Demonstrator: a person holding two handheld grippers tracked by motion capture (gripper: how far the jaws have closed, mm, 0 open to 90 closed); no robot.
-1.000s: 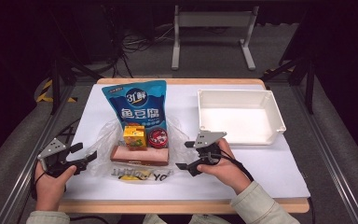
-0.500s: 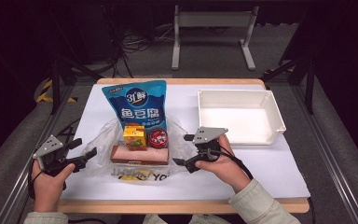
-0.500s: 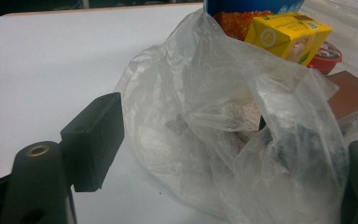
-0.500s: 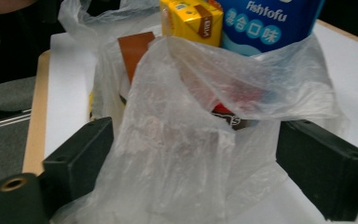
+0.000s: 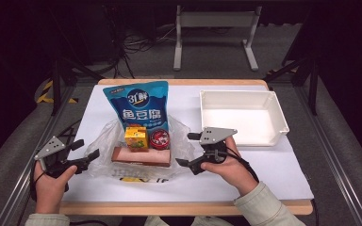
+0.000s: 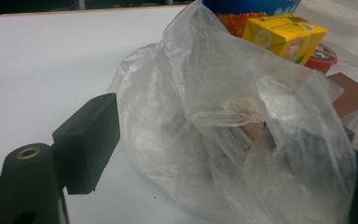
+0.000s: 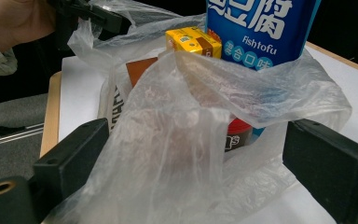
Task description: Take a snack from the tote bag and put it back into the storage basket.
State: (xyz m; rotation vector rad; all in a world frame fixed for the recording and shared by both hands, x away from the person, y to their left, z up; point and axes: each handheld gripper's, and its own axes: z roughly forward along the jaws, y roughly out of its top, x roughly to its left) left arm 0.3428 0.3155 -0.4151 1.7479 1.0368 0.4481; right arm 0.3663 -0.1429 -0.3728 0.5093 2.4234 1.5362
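Bag location: clear plastic bag spread at the near middle of the table, goods resting on it.
Bag handling: judged very light, limp, slippery; thin film likely to tear or slide out under a shallow pinch.
Hold points: bunched film at the left edge and the right edge; deep bite on gathered folds advised.
Left gripper: jaws wide, just been opening; film between them, not pressed.
Right gripper: jaws wide, just been opening; film between them, loose.
Count, bags: one clear bag; one blue snack pouch, on its far end.
Count, small goods: one yellow carton; one red-lidded cup; one brown flat box.
Count, trays: one white tray, right of the bag, apart.
Count, grippers: two.
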